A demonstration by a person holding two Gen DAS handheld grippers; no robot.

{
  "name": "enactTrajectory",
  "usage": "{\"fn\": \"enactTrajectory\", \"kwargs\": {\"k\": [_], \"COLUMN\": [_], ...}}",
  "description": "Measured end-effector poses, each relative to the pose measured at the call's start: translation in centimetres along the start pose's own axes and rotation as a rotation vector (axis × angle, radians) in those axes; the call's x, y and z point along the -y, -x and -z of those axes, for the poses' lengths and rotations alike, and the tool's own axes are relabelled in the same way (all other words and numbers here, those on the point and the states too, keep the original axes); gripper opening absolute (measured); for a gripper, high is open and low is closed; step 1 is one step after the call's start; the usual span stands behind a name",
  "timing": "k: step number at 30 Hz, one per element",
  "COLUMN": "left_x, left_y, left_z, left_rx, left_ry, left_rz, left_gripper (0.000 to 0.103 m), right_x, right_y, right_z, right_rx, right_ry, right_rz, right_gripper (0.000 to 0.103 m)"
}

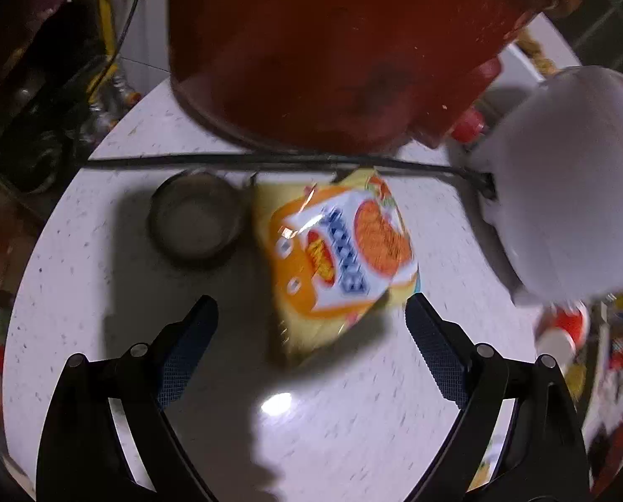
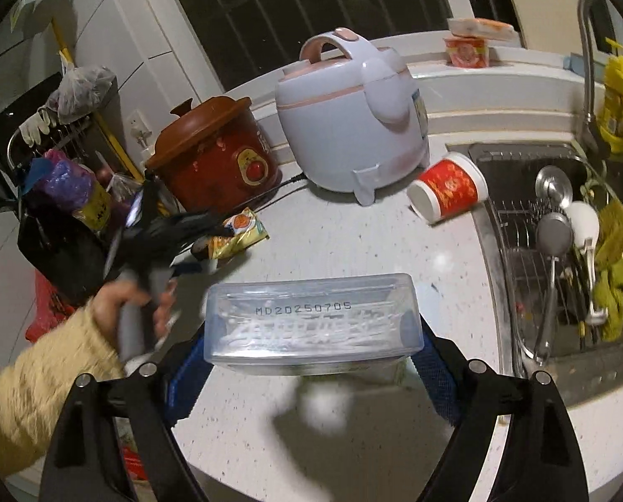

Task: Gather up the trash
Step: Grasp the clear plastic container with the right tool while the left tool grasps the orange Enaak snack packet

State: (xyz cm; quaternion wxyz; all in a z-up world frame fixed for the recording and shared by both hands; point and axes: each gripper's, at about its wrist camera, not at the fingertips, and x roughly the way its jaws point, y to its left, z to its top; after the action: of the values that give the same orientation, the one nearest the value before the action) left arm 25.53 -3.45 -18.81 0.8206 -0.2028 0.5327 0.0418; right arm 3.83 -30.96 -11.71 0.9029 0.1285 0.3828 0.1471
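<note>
A yellow and orange snack packet (image 1: 336, 259) lies flat on the white speckled counter (image 1: 102, 293). My left gripper (image 1: 311, 305) hovers over it, open, its blue pads (image 1: 190, 347) apart on either side of the packet's near corner and not pressing it. In the right wrist view a hand in a yellow sleeve holds that left gripper (image 2: 202, 238), blurred, beside the snack packet (image 2: 240, 234). My right gripper (image 2: 311, 334) is shut on a clear plastic box (image 2: 311, 322) with a printed date code, held above the counter. A red paper cup (image 2: 447, 188) lies on its side by the sink.
A small round dish (image 1: 196, 221) sits left of the packet. Behind stand a red slow cooker (image 2: 219, 154) and a pale rice cooker (image 2: 353, 113), with a black cord (image 1: 269, 161) across the counter. The sink (image 2: 516, 167) at right holds a rack and utensils. Bags crowd the left edge.
</note>
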Motion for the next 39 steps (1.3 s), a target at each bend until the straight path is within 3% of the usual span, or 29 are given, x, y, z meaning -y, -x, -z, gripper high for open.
{"fn": "enactTrajectory", "kwargs": {"k": [3,9,12,16,21,27,30,35,39], "left_x": [1.7,3.3,3.4,4.0,3.8,3.5,3.4,3.2,2.3], "left_y": [-1.1,-2.3,-2.4,-1.2,-3.1,-3.8,-3.4,-1.1,0.8], "left_z": [-0.9,-2.0,-2.1,-2.4,-3.1,-4.1,-3.6,-2.1,-0.9], "left_rx": [-0.006,-0.003,-0.017,0.045,-0.029,-0.015,0.017,0.074,0.096], "left_ry": [0.009,0.072,0.13,0.114,0.164,0.159,0.125,0.054,-0.006], "left_rz": [-0.118,-0.196,-0.16,-0.178,-0.211,-0.23,-0.2,-0.128,-0.075], "left_gripper": [0.089,0.089,0.089,0.089,0.089,0.088,0.077,0.05,0.041], "right_x": [0.4,0.4,0.5,0.5,0.8,1.0,1.1,0.9,0.0], "right_y": [0.2,0.5,0.5,0.7,0.6,0.9,1.0,0.6,0.1], "right_z": [0.6,0.4,0.1,-0.2,-0.4,-0.7,-0.6,-0.5,-0.4], "right_rx": [-0.007,0.003,0.007,0.014,0.014,0.023,0.023,0.021,0.016], "right_ry": [-0.011,-0.01,-0.017,-0.009,-0.016,-0.018,-0.024,-0.029,-0.016], "right_rz": [-0.013,-0.052,-0.072,-0.095,-0.107,-0.115,-0.117,-0.135,-0.152], "right_gripper": [0.085,0.085,0.085,0.085,0.085,0.085,0.085,0.085,0.085]}}
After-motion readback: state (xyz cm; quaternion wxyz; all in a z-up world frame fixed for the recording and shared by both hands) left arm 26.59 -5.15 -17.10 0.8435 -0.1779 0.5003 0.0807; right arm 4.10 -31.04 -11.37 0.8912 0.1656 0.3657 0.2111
